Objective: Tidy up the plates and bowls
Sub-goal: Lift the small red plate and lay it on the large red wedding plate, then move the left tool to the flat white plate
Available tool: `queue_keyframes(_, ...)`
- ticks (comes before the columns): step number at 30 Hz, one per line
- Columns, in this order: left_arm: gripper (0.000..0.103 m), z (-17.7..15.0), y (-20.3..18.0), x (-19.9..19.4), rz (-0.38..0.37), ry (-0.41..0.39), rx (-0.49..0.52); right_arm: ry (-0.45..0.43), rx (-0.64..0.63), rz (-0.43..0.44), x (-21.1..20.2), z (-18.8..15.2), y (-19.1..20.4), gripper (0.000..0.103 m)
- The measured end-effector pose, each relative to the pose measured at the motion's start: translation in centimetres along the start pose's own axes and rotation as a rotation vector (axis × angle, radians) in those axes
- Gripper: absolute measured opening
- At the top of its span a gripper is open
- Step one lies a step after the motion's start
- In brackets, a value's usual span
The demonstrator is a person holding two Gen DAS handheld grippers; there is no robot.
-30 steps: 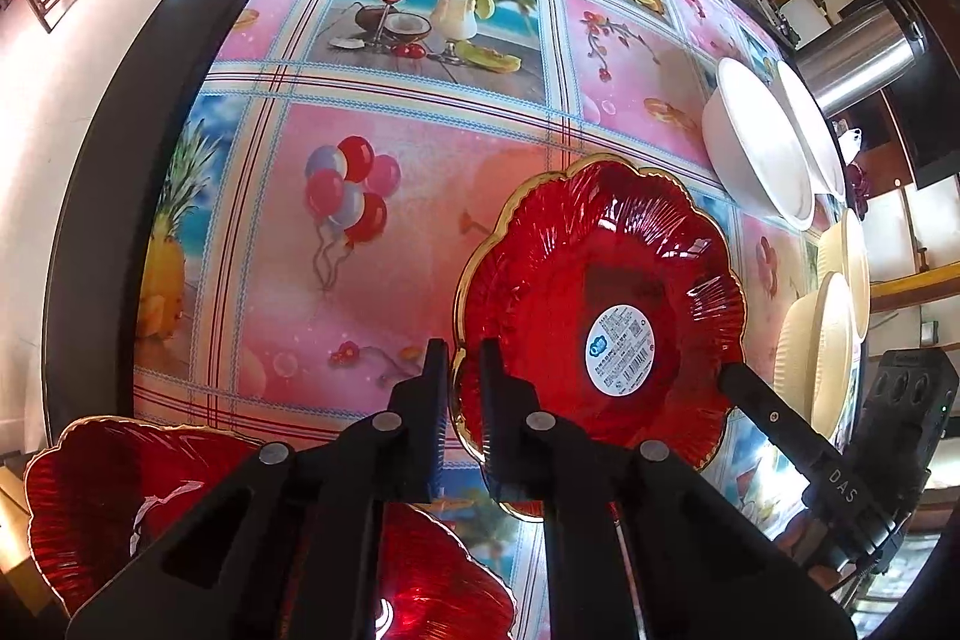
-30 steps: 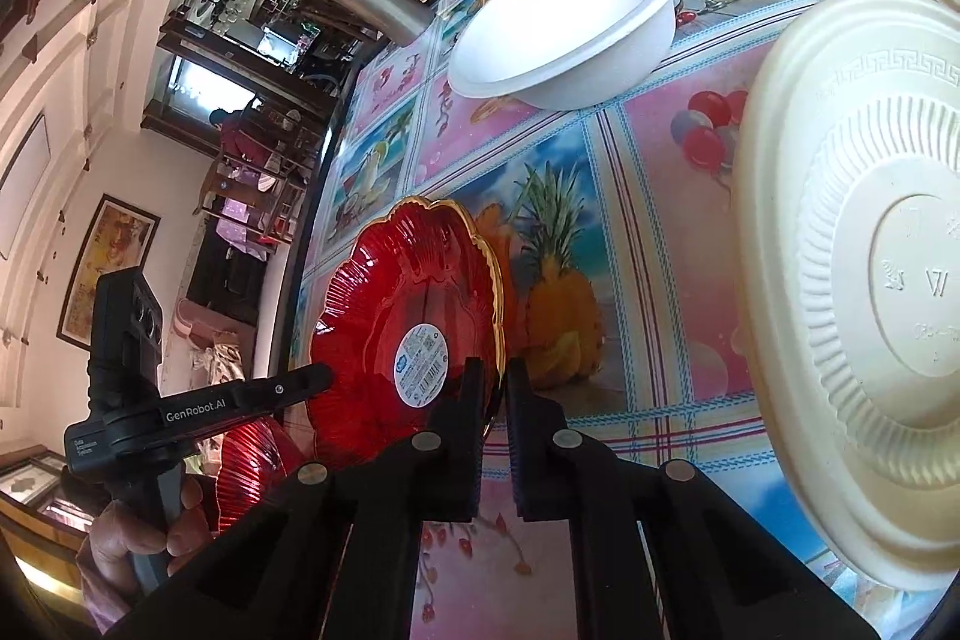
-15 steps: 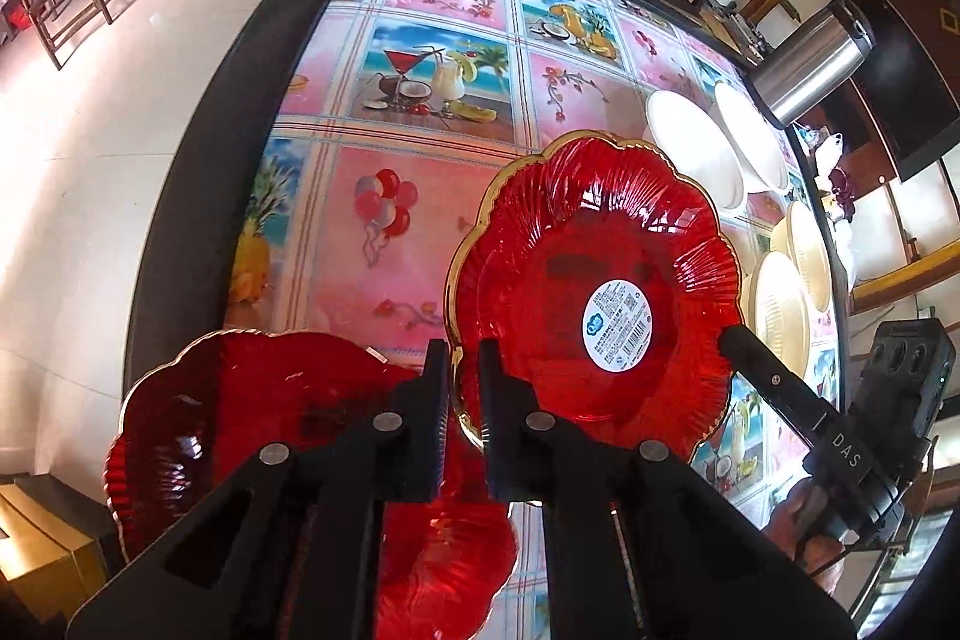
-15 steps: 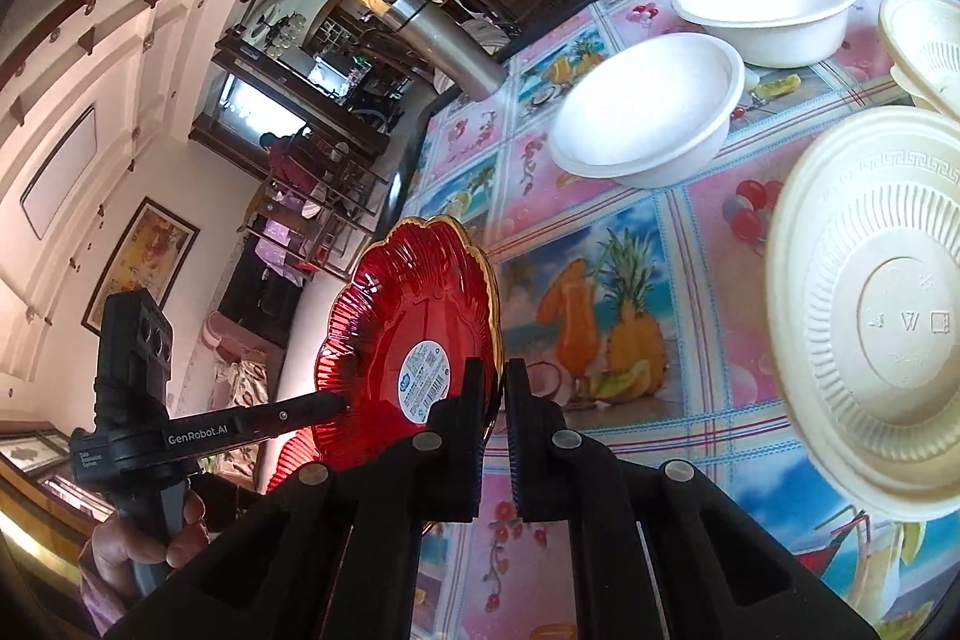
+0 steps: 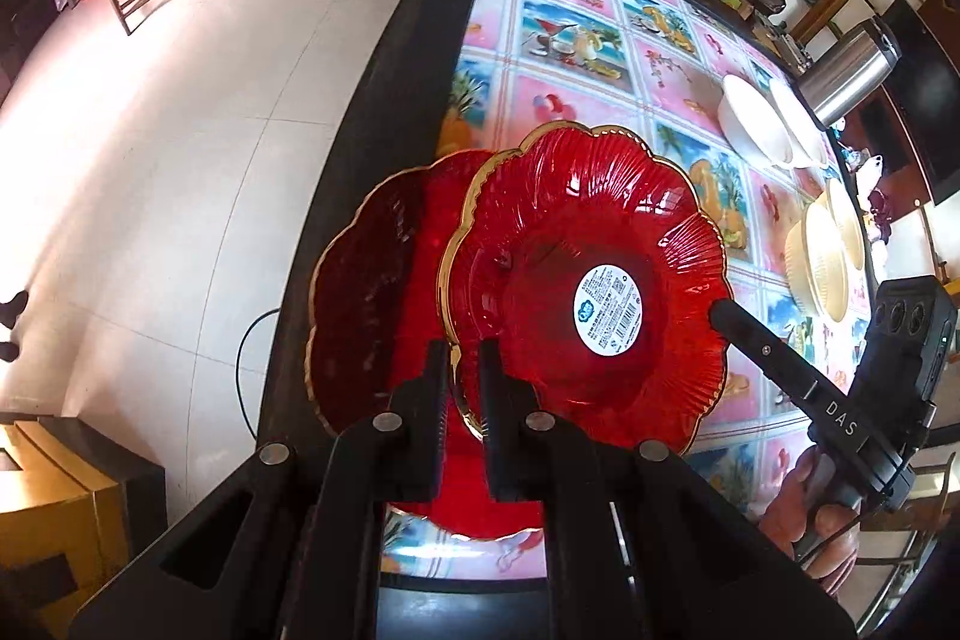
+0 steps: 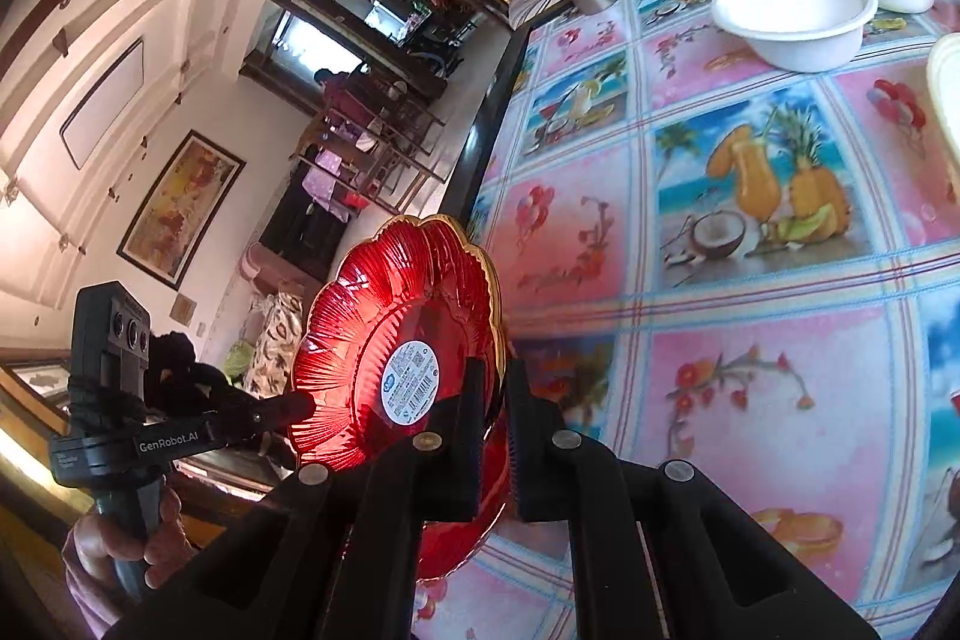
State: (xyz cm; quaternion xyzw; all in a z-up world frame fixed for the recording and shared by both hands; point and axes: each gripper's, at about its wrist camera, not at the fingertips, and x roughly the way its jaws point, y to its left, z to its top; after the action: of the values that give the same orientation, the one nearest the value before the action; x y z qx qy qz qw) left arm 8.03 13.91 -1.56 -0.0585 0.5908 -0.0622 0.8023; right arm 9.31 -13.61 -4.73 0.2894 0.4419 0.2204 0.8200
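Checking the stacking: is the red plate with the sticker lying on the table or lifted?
Lifted and tilted. Both tongs pinch its gold rim, and the red plate hangs above a second plate.

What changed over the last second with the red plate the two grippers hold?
The held red plate was carried, lifted, toward the table's edge and now hangs partly over the second red plate. The left gripper and right gripper stayed shut on opposite rims. The white bowls and cream plates did not move.
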Motion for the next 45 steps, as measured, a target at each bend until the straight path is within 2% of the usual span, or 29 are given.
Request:
queue_keyframes(6,0.007,-1.6,2.8,1.8,0.006,0.050,-0.046,0.057,-0.077,-0.044,2.6,-2.8,2.5,0.007)
queue_keyframes(13,0.007,-1.6,2.6,3.1,0.055,0.073,-0.006,0.078,-0.120,-0.116,4.4,-4.3,2.6,0.006)
queue_keyframes(25,0.007,-1.7,1.6,0.5,0.186,-0.038,0.077,0.023,-0.271,-0.220,4.1,-5.9,4.7,0.011)
queue_keyframes(29,0.007,-1.9,0.9,-0.4,0.166,-0.060,0.090,0.038,-0.300,-0.236,4.2,-6.0,5.1,0.018)
queue_keyframes(30,0.007,-2.0,0.6,-0.5,0.161,-0.061,0.095,0.030,-0.317,-0.245,3.9,-6.2,5.4,0.026)
queue_keyframes(34,0.007,-2.5,-0.7,-0.9,0.127,-0.071,0.112,-0.059,-0.371,-0.231,1.5,-6.2,6.4,0.035)
queue_keyframes(39,0.007,-3.2,-3.6,-1.8,0.014,-0.103,0.123,-0.207,-0.394,-0.184,-2.7,-5.7,6.4,0.049)
queue_keyframes(43,0.008,-3.7,-7.6,-1.8,-0.085,-0.121,0.158,-0.251,-0.359,-0.202,-4.9,-5.0,4.3,0.049)
queue_keyframes(45,0.013,-4.0,-9.8,-1.6,-0.124,-0.122,0.177,-0.263,-0.330,-0.216,-6.1,-4.6,2.9,0.049)
